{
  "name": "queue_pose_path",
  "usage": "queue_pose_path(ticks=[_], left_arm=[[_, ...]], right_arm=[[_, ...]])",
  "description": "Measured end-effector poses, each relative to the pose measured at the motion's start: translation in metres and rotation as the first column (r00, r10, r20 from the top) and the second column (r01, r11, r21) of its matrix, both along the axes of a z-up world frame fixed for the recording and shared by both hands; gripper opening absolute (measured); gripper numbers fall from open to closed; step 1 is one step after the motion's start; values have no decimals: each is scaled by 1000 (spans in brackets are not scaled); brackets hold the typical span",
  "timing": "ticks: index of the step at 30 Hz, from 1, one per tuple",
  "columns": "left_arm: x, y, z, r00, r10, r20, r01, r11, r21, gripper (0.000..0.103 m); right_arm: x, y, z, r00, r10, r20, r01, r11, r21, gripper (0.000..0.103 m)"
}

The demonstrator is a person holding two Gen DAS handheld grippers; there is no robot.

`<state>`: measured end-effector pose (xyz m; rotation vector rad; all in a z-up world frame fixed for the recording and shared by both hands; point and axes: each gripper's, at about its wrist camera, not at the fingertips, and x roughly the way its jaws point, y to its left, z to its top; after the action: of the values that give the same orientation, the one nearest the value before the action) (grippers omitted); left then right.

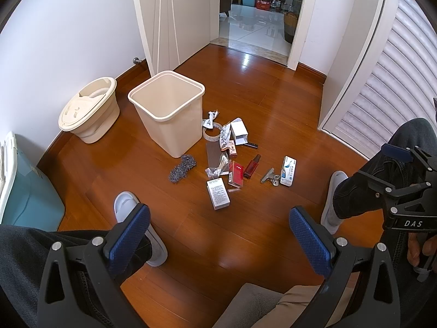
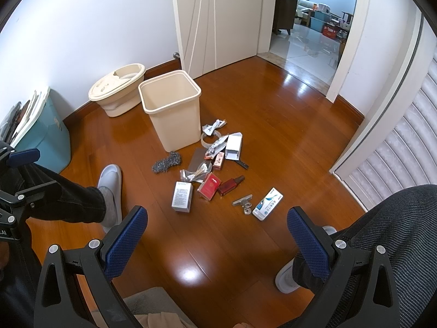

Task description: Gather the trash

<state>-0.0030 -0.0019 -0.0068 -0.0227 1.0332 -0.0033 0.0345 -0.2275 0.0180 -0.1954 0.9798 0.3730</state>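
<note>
Both claws, the left claw (image 1: 220, 236) and right claw (image 2: 217, 235), hang spread and empty above the wooden floor (image 1: 245, 246), well short of the scattered trash (image 1: 232, 161) beside the empty cream plastic bin (image 1: 170, 112), so collecting seems unstarted and next calls for reaching down to the nearest white cardboard box (image 1: 218, 193).

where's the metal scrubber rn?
In both views the metal scrubber lies on the floor at the foot of the cream bin, left of the litter pile.

bare floor (image 2: 196, 248) before trash pile (image 2: 215, 164), bin (image 2: 174, 120) mouth unobstructed, feet flanking
</note>
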Motion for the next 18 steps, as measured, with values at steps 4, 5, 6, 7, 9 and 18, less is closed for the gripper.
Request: queue_pose_path(ticks=[4,5,6,7,9,18], left_arm=[[0,1,0,1000,0,-1,0,1000,-1,103],[0,1,0,1000,0,-1,0,1000,-2,103],[0,1,0,1000,0,-1,0,1000,-2,103],[0,0,0,1000,0,-1,0,1000,-1,103],[1,1,0,1000,0,-1,0,1000,-2,103],[1,1,0,1000,0,-2,0,1000,-2,103]], right_arm=[[0,0,0,1000,0,1,0,1000,0,103],[0,0,0,1000,0,1,0,1000,-1,103],[0,0,0,1000,0,0,0,1000,-1,103],[0,0,0,1000,0,0,0,1000,-1,103],[0,-1,0,1000,0,0,0,1000,-1,103],[0,-2,1,1000,-1,-1,1,1000,-1,103]])
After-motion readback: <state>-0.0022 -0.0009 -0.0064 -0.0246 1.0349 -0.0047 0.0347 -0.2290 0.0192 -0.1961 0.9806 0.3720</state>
